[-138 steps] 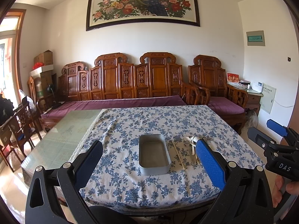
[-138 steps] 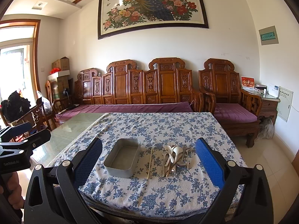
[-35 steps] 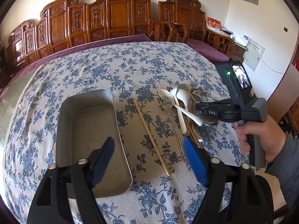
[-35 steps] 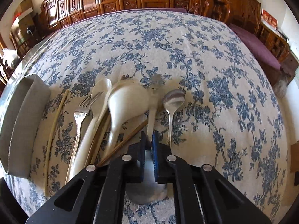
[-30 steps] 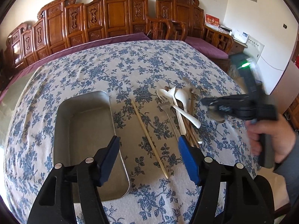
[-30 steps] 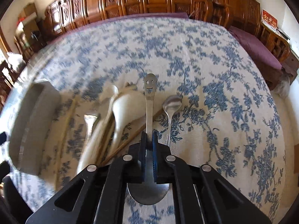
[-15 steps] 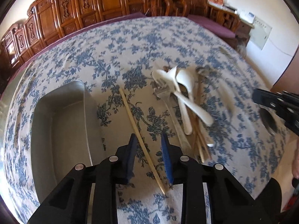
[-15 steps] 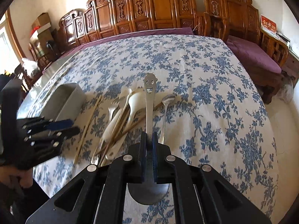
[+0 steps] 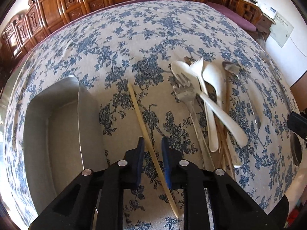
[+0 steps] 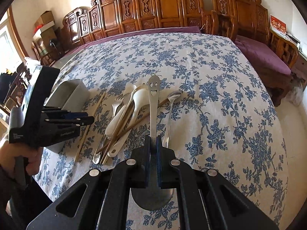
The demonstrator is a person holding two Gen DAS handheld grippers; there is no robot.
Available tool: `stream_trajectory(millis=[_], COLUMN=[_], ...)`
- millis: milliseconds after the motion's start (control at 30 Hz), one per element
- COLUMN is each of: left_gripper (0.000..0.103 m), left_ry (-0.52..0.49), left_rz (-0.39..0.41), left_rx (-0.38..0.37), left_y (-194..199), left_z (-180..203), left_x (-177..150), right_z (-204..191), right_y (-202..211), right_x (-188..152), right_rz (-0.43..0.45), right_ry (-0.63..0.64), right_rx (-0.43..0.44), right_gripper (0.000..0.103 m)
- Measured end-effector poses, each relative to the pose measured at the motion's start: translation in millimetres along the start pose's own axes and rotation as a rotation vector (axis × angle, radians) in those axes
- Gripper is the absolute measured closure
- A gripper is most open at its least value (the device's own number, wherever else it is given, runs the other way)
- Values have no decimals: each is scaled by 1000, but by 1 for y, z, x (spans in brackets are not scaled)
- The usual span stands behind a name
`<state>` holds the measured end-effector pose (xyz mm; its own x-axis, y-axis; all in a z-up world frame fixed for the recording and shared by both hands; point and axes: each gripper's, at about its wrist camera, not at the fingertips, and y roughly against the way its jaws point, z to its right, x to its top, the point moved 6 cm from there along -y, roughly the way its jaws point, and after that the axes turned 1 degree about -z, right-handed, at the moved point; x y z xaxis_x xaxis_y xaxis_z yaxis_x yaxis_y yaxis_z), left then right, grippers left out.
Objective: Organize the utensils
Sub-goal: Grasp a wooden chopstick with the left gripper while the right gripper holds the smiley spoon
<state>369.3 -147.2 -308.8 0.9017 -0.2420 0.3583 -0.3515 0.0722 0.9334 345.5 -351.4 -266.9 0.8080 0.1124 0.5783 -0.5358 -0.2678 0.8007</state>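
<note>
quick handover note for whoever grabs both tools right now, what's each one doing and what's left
Right tool: shut on the smiley-handled metal spoon, lifted off the cloth, bowl toward the camera.
Left tool: fingers narrowed either side of the single pale chopstick beside the tray, a gap showing on each side; chopstick on the tablecloth.
Metal tray: left of the utensils, nothing in it.
Pile on the cloth: fork, two white spoons, brown chopsticks, small metal spoon.
Done: one spoon picked up.
Left: put it in the tray, grip the chopstick, then move the rest.
</note>
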Motion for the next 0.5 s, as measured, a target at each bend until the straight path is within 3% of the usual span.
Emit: stream_trajectory(millis=[500], left_gripper=[99], left_ry=[-24], left_rz=[3], left_rx=[-21], left_y=[4], left_z=[9], left_x=[-21], right_z=[-16], right_y=[1], right_x=[-1], right_rz=[-3], right_ry=[30], right_rx=[15], right_gripper=[96])
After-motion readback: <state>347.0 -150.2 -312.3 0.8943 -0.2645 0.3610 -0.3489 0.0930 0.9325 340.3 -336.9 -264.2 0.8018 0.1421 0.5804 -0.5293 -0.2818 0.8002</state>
